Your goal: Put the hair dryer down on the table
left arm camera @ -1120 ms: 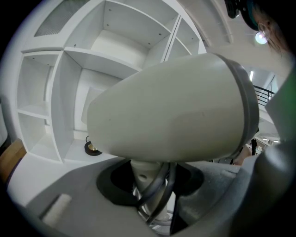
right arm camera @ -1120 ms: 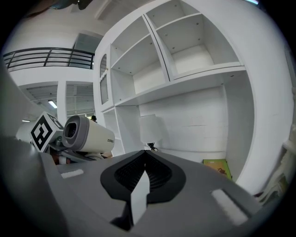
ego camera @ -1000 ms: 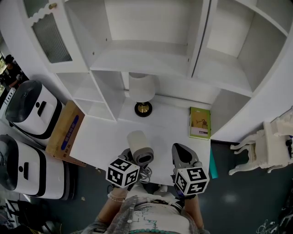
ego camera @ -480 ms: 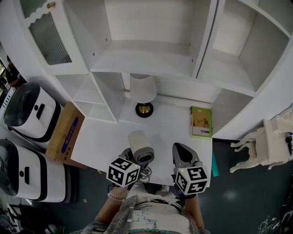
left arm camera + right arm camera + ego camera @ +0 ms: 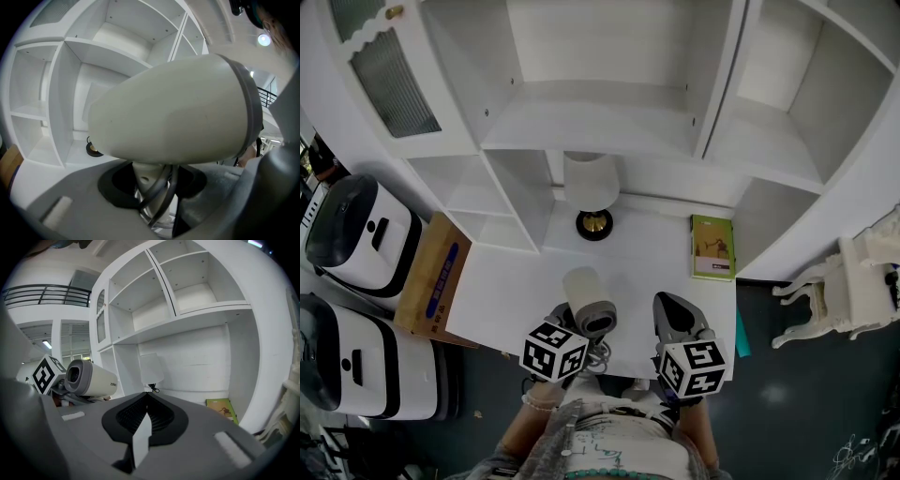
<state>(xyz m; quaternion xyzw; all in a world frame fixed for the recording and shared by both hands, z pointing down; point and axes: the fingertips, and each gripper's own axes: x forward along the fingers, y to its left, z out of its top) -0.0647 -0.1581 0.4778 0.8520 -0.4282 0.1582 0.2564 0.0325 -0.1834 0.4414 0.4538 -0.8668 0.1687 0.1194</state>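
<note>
A cream hair dryer (image 5: 586,300) with a grey rear ring is held above the near edge of the white table (image 5: 647,262). My left gripper (image 5: 572,330) is shut on its handle and looped cord, and the barrel (image 5: 173,112) fills the left gripper view. From the right gripper view the hair dryer (image 5: 91,378) shows at the left, rear end toward the camera. My right gripper (image 5: 673,319) hovers to its right over the table edge, jaws shut together with nothing between them (image 5: 146,397).
A white lamp (image 5: 592,187) on a black-and-gold base stands at the back of the table. A green book (image 5: 712,247) lies at the right. White shelving (image 5: 609,103) rises behind. A cardboard box (image 5: 431,277) and two white appliances (image 5: 356,225) sit left; a white chair (image 5: 853,291) right.
</note>
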